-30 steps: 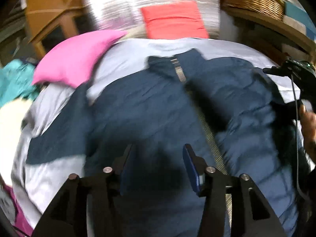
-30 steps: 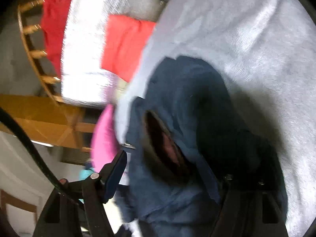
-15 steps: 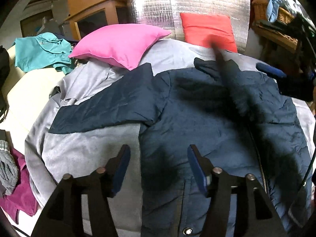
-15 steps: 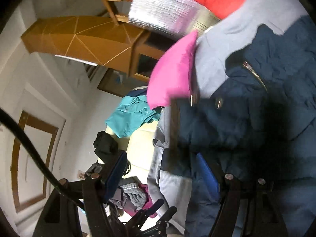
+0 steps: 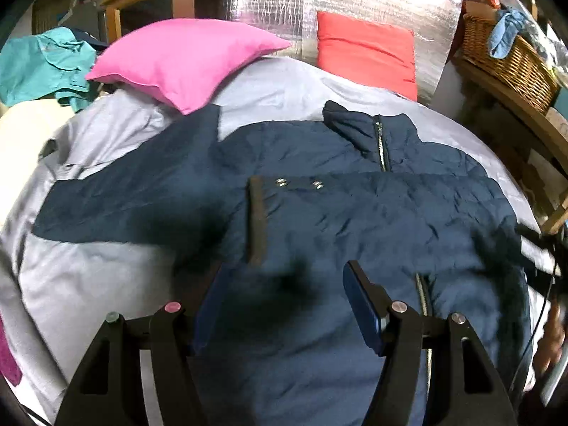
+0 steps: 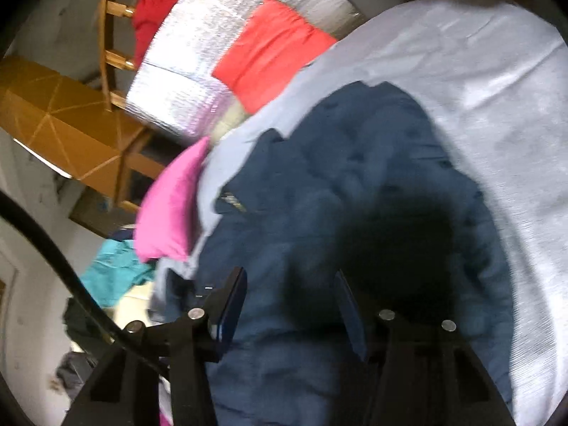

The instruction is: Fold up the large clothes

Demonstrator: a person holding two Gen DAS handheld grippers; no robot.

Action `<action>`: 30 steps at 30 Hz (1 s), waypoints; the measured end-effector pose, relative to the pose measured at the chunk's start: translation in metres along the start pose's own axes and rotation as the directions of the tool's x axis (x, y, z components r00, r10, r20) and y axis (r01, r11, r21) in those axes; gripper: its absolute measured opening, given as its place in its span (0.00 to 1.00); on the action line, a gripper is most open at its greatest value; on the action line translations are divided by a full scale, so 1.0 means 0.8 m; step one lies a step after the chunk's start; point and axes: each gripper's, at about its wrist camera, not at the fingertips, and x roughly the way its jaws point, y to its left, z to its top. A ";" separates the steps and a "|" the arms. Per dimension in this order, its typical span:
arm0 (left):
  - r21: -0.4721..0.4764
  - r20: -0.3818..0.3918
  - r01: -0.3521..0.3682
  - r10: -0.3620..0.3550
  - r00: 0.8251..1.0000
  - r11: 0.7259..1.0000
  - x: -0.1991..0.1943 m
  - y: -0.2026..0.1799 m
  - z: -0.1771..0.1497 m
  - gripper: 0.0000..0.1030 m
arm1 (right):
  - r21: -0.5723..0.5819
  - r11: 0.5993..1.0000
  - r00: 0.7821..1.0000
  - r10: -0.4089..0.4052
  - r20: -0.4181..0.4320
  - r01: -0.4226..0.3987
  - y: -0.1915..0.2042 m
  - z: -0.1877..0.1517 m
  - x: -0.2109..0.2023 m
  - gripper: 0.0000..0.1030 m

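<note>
A bed with a pale grey sheet [image 5: 106, 266] fills both views, backed by a silver quilted panel [image 5: 355, 3] and wooden furniture.

Going left to right in the left wrist view: a teal garment [image 5: 42, 64] lies heaped off the bed's far left corner, a pink pillow [image 5: 184, 56] rests on the sheet near the head, and a red cushion [image 5: 365, 49] leans against the silver panel. A wicker basket [image 5: 507, 60] sits on a shelf at the far right.

The navy jacket [image 5: 355, 220] is spread front-up across the middle of the bed, collar toward the pillows. Its left-side sleeve [image 5: 117, 206] stretches out flat toward the bed's left edge. The other sleeve appears folded across the chest, its snap-fastened cuff [image 5: 284, 186] lying near the zip [image 5: 381, 145].

The left gripper [image 5: 284, 305] hovers over the jacket's lower body with its jaws apart and nothing between them. The right gripper [image 6: 289, 309] hangs over the jacket's right shoulder area, likewise spread and empty.

By my judgement, one sleeve fold is done and the outstretched sleeve comes next. That calls for the left gripper to travel left, pinch the sleeve near its cuff and carry it across the chest. The pink pillow sits just beside that sleeve's upper edge and could catch on it. The puffy fabric is likely to spring back, so the fold may need pressing down.
</note>
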 end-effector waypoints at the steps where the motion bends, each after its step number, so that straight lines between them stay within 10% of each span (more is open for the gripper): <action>1: 0.000 -0.006 -0.003 0.003 1.000 1.000 0.008 -0.005 0.004 0.66 | -0.003 1.000 1.000 -0.023 0.002 0.023 -0.004 0.001 0.002 0.54; 8: 0.019 -0.189 -0.083 0.085 0.978 0.996 0.095 -0.012 0.013 0.67 | -0.015 0.993 0.992 -0.114 -0.059 0.113 -0.018 0.002 0.021 0.45; 22: -0.132 -0.003 0.012 -0.012 1.000 0.991 -0.051 0.093 -0.020 0.81 | -0.108 0.989 0.994 -0.103 -0.048 0.097 0.018 -0.031 0.009 0.59; 30: -0.550 0.017 -0.039 0.058 0.998 0.834 -0.057 0.294 -0.032 0.84 | -0.246 0.969 0.998 -0.014 -0.055 0.000 0.062 -0.088 0.001 0.61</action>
